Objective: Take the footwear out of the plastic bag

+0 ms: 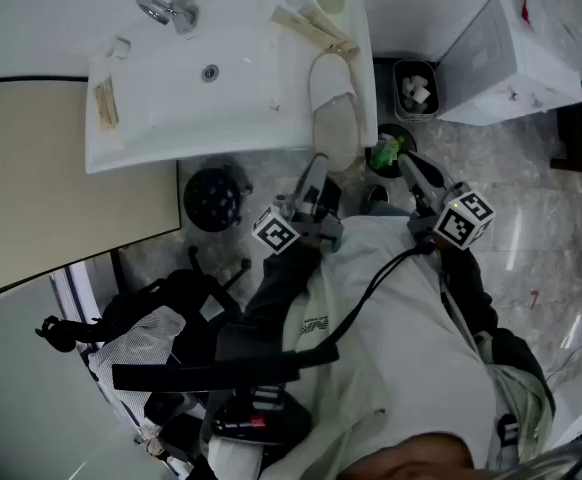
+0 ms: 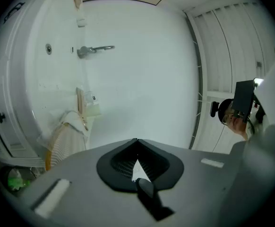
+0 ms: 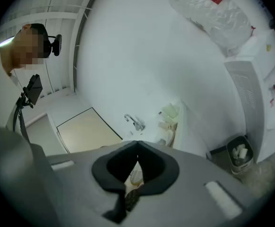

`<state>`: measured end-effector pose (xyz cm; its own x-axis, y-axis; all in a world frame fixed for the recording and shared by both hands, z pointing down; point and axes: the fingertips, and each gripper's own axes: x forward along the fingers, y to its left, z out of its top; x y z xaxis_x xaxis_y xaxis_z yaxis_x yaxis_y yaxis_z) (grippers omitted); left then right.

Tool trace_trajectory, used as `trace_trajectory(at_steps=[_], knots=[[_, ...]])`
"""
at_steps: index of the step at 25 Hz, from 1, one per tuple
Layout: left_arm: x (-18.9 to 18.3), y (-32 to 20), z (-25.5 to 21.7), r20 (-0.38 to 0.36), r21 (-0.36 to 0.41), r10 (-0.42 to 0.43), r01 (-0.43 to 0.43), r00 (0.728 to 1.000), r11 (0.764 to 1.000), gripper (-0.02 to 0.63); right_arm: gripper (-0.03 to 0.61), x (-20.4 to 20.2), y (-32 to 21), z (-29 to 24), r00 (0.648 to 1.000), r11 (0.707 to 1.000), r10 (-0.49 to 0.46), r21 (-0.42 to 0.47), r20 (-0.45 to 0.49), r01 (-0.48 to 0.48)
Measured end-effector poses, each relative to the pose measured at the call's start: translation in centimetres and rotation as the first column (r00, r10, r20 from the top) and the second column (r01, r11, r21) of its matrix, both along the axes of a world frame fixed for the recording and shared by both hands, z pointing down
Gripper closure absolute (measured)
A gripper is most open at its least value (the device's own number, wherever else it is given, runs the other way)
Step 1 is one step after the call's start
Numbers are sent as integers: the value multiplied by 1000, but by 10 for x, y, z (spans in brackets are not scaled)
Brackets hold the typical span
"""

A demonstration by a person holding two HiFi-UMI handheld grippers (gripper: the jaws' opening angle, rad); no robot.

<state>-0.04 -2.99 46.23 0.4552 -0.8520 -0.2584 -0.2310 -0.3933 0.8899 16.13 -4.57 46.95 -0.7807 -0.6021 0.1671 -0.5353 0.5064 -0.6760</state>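
A pair of white slippers lies on the right end of the white sink counter, one partly over the front edge. I cannot tell whether a clear wrap covers them. My left gripper hovers just below them, shut and empty, its tips pointing at the lower slipper. My right gripper is to their right, also shut with nothing held. In the left gripper view the slippers show at lower left, beyond the closed tips. A crinkled plastic bag rests on a white unit.
A faucet and toiletries stand on the counter. Below it are a round black bin, a bin with green contents and a small bin against the white unit. The floor is grey marble.
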Motion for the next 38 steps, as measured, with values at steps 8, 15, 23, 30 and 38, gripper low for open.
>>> trace_trajectory(at_steps=[8, 15, 23, 30, 38], knots=[[-1, 4, -1, -37, -7, -8, 8, 999, 1000, 615, 577, -1, 1, 4, 1000, 1000, -10, -11, -3, 10], [-10, 7, 1, -11, -14, -26, 26, 1000, 1000, 617, 577, -10, 2, 2, 1000, 999, -24, -26, 7, 24], [-22, 8, -1, 0, -20, -24, 24, 1000, 1000, 617, 578, -37, 8, -18, 992, 990, -123, 71, 30, 121], [-48, 15, -2, -14, -14, -42, 41, 999, 999, 617, 578, -66, 18, -11, 904, 906, -212, 272, -371, 324], [-60, 15, -1, -36, -9, 9, -9, 999, 1000, 617, 575, -45, -12, 9, 998, 998, -26, 62, -58, 30]])
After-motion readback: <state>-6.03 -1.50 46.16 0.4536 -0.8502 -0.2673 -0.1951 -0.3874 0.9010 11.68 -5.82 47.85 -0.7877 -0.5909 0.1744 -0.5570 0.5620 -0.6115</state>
